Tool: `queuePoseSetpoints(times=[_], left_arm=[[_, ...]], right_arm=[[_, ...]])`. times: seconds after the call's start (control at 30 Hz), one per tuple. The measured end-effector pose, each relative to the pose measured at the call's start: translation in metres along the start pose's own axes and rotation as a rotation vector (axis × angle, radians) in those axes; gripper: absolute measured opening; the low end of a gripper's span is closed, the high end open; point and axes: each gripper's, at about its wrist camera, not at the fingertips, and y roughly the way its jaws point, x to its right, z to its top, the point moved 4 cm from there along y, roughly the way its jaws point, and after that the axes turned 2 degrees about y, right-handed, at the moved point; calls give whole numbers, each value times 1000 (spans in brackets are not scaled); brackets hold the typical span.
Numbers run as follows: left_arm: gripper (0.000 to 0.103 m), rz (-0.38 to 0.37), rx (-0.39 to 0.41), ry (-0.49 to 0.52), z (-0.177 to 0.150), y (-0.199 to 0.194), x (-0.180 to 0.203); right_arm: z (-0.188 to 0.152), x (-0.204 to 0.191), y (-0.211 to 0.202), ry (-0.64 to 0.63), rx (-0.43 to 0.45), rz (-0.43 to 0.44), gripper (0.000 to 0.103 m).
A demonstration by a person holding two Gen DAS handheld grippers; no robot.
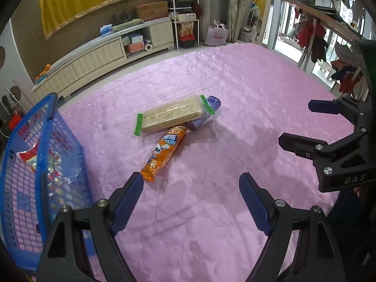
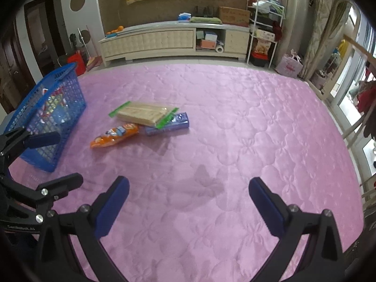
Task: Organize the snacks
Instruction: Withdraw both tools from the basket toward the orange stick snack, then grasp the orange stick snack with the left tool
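Observation:
Three snacks lie in a heap on the pink quilted cover [image 1: 246,89]. A clear cracker pack with green ends [image 1: 171,115] [image 2: 143,112] rests across a purple box [image 1: 211,104] [image 2: 174,124] and the top of an orange snack bag [image 1: 164,152] [image 2: 115,136]. A blue mesh basket [image 1: 70,155] [image 2: 70,98] stands to their left with several wrapped snacks inside. My left gripper [image 1: 191,178] [image 2: 68,157] hangs open just short of the orange bag, holding nothing. My right gripper [image 2: 189,182] [image 1: 296,122] is open wide over bare cover, to the right of the heap.
A cream low cabinet [image 2: 150,42] runs along the far wall beyond the cover's edge, with a white wire rack [image 2: 263,30] and bags beside it. A clothes rack [image 1: 324,40] and windows stand at the right.

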Motion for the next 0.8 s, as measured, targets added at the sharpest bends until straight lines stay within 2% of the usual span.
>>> queuePoseSetpoints(times=[0.27,0.47,0.6,0.7,0.8], left_arm=[[82,27,-40,-44,8,34,-16],[82,43,-65,-38,16,59,-25],[82,63,-77,-69,18,72,-32],[82,56,-93,-82,20,83,-36],[82,61,-97,-58,21,90,-34]], right_arm=[[10,2,32,-1,-18,4,103],[15,1,55,-7,-8,3,103],[15,5,59,-9,32,-9,103],[14,7,59,-35,66,-56,103],[9,12,67,0,25,-28,103]])
